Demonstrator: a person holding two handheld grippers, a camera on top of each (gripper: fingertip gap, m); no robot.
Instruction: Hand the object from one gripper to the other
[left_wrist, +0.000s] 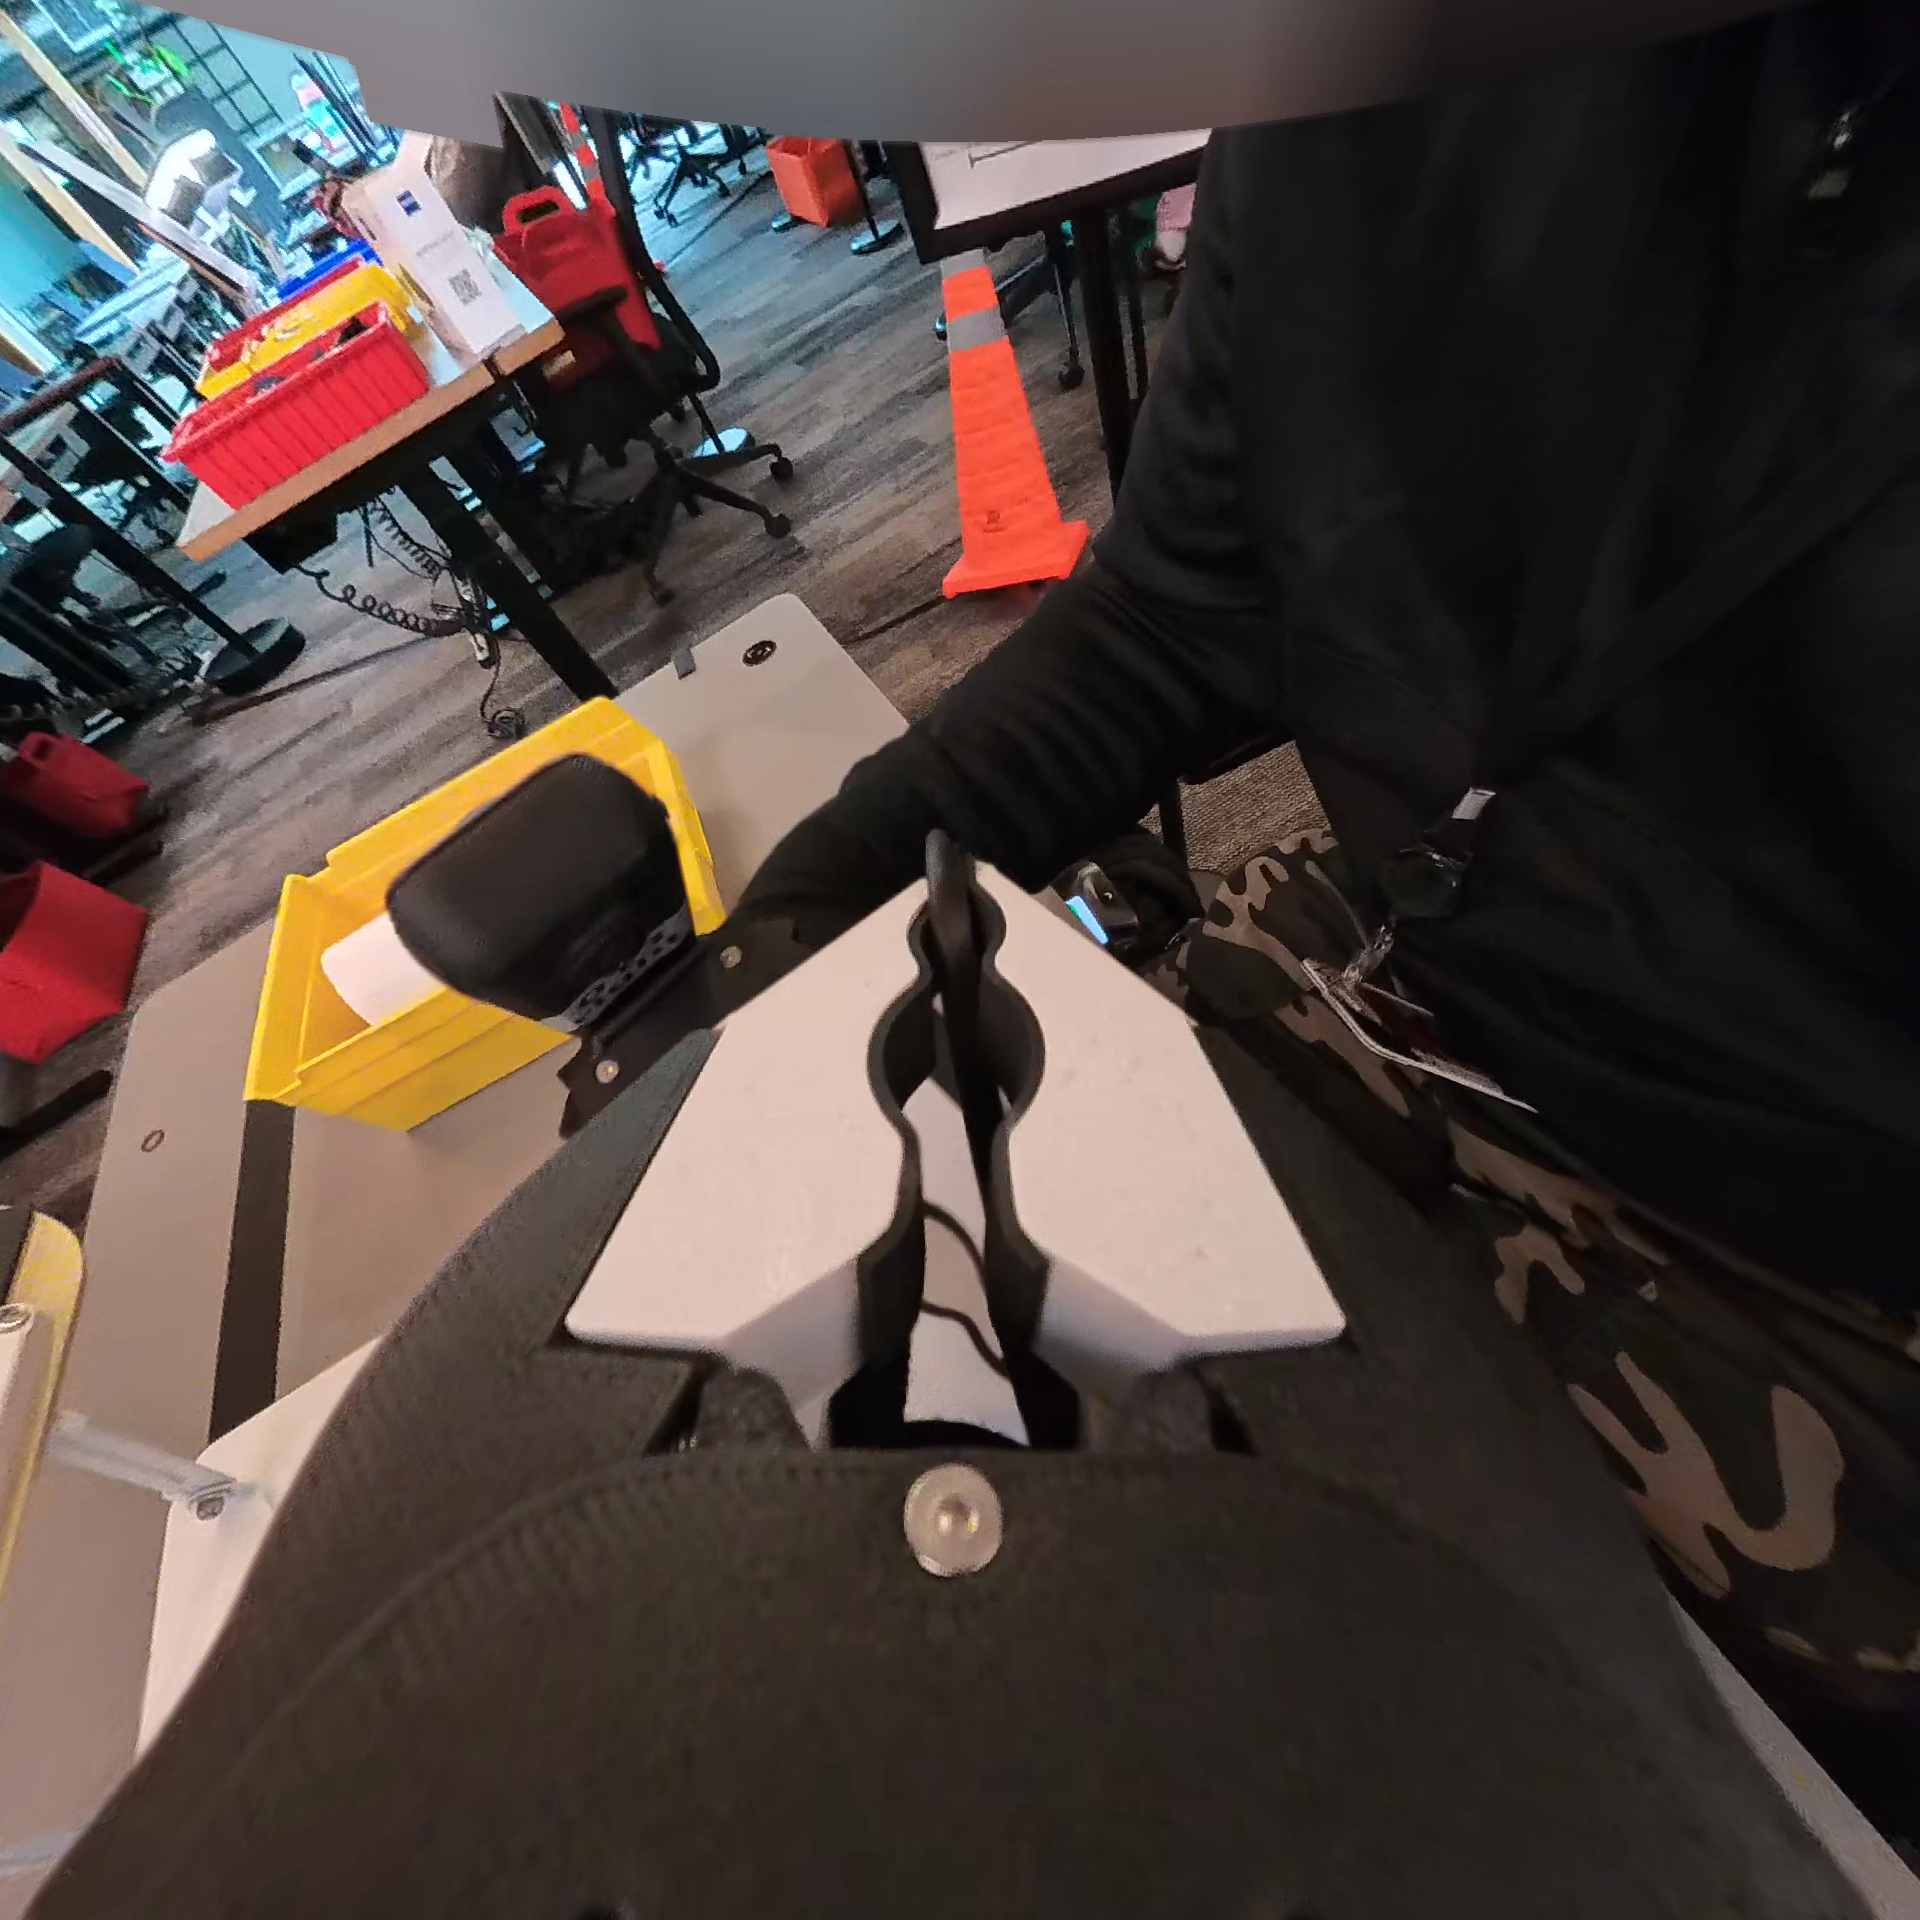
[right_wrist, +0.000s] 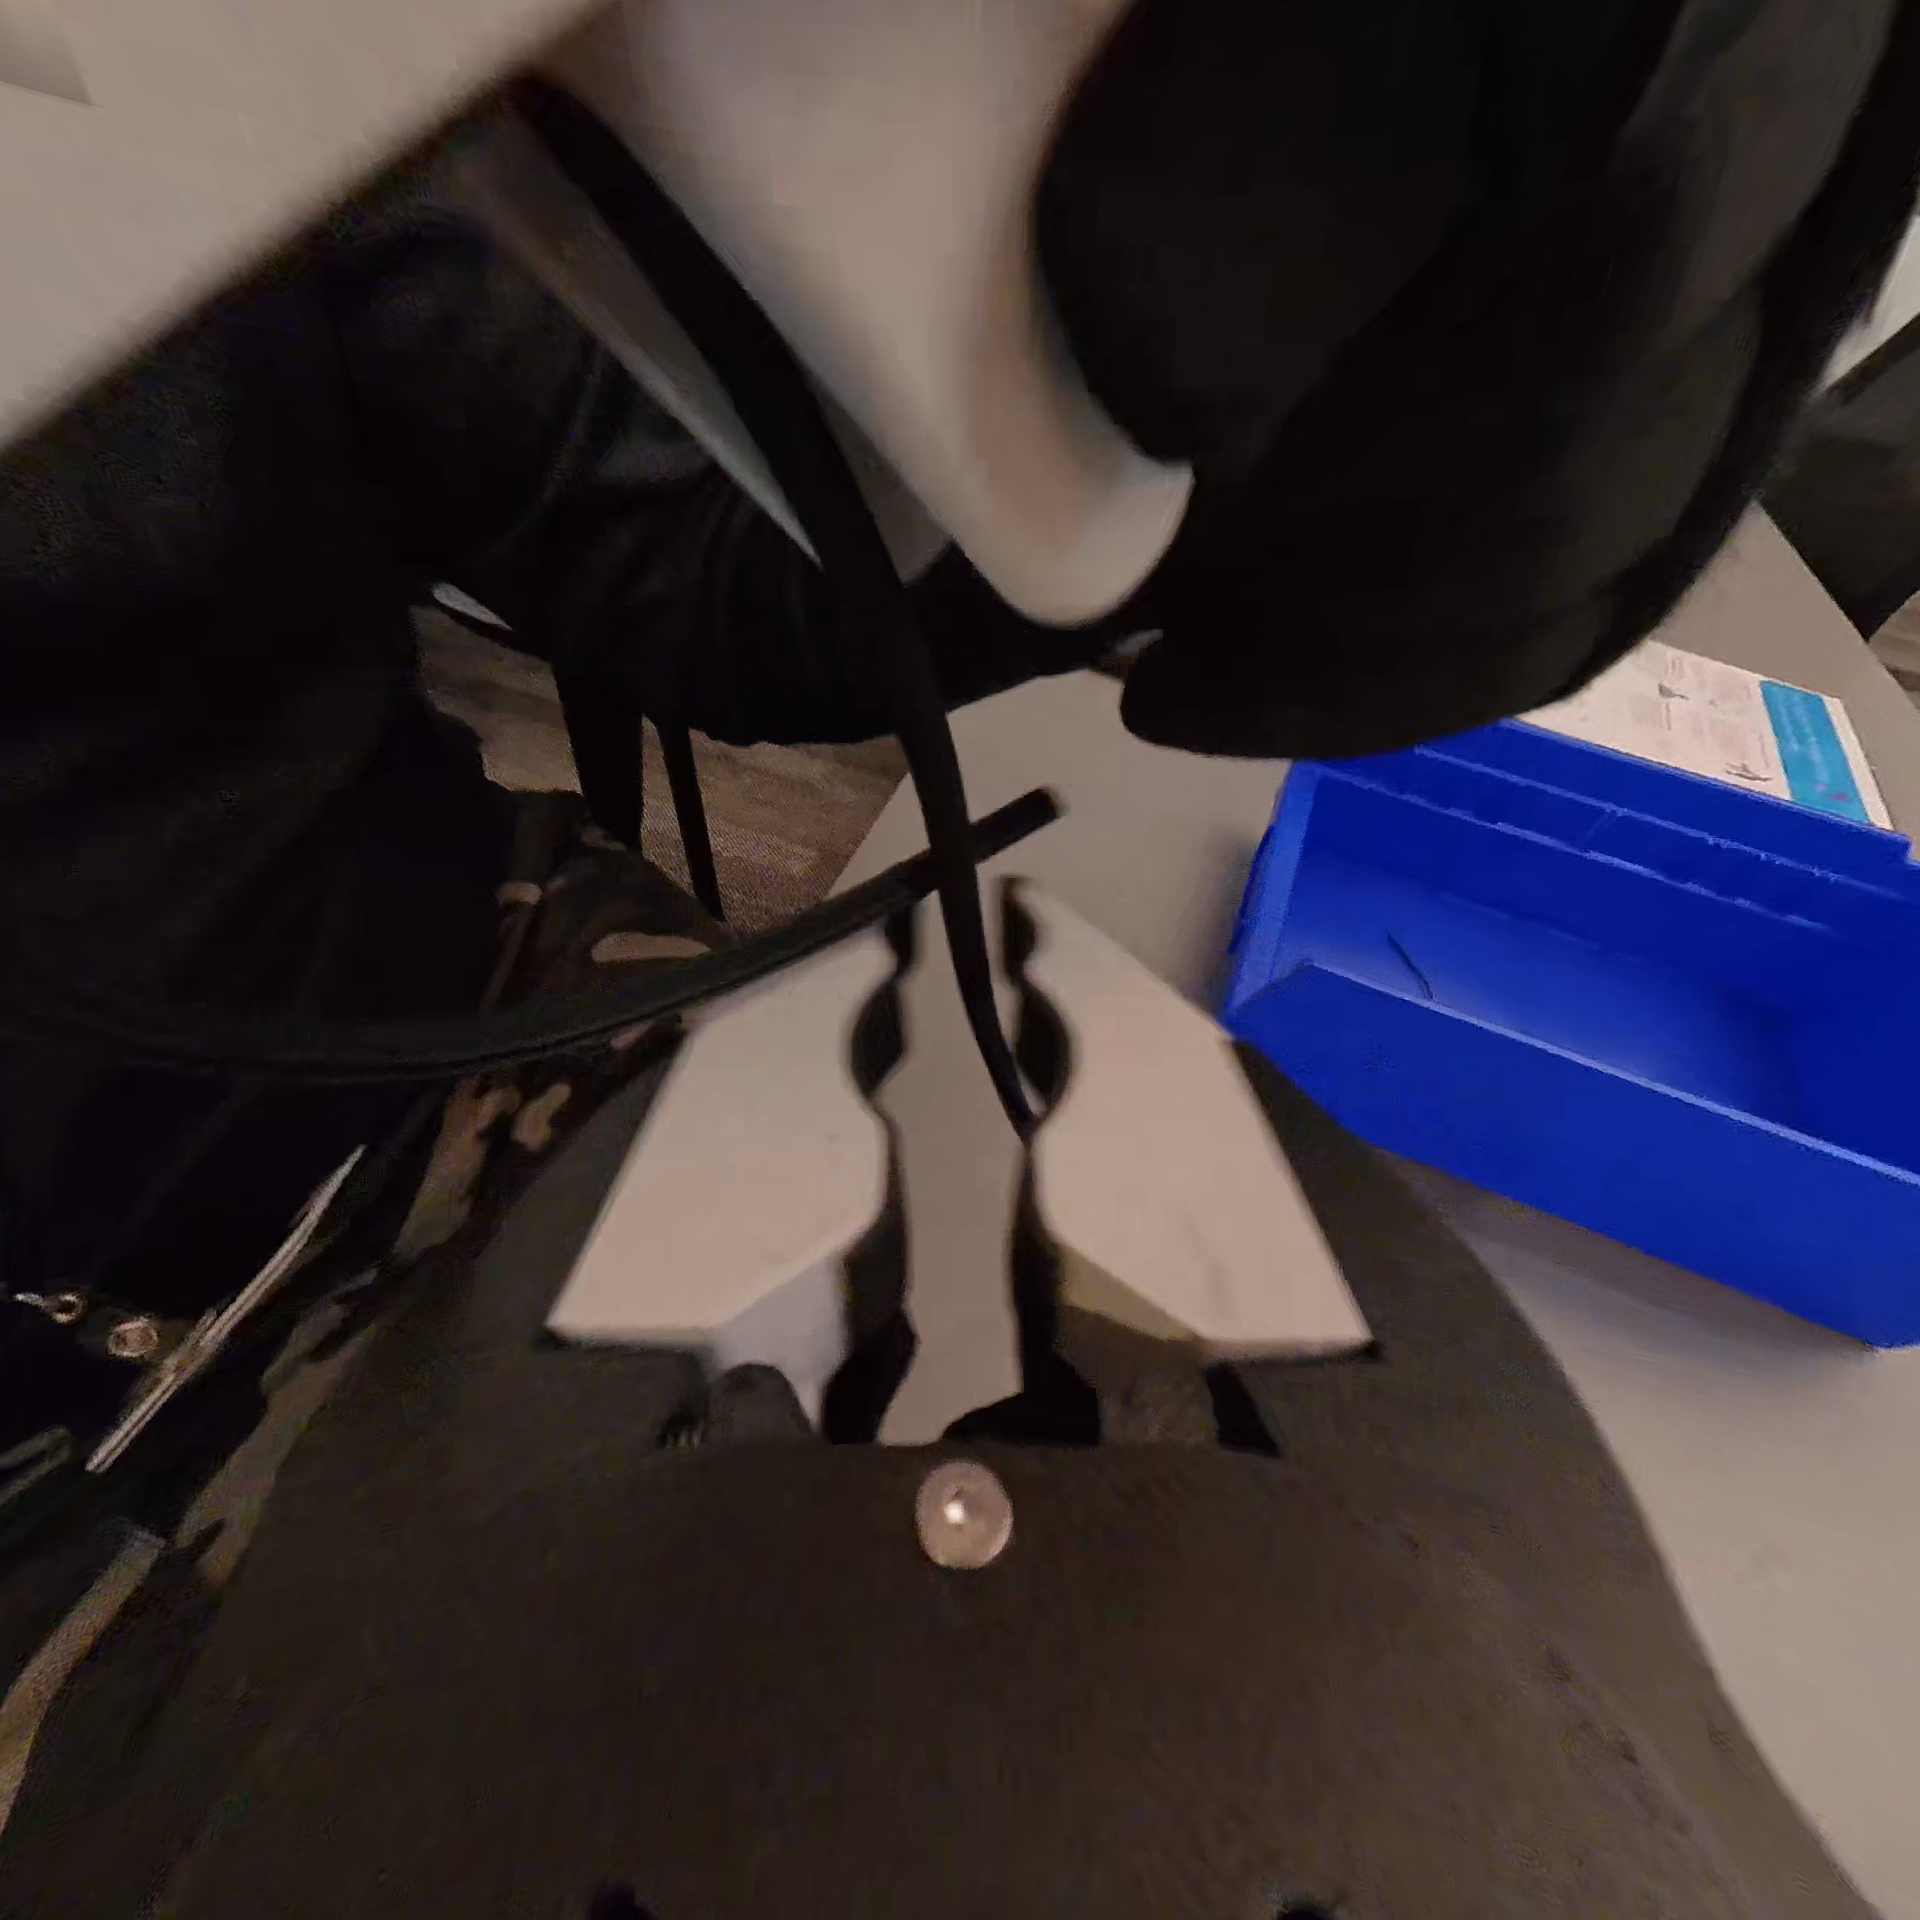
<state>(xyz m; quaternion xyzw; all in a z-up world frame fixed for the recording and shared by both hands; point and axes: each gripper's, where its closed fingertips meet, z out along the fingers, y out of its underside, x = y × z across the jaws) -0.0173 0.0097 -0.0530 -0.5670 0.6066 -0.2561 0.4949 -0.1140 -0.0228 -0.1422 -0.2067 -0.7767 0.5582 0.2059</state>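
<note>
Black cable tie (left_wrist: 951, 997) sits clamped between my left fingers (left_wrist: 914, 1049), its tail hanging into the gap of my right fingers (right_wrist: 1003, 1049). Those stand apart around the strip (right_wrist: 961, 935), I judge ready to take it.

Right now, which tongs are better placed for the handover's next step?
Right. The right tongs stand open with the black cable hanging between their fingers, so closing should catch it. The left tongs are already shut on that cable and can only release afterwards.
</note>
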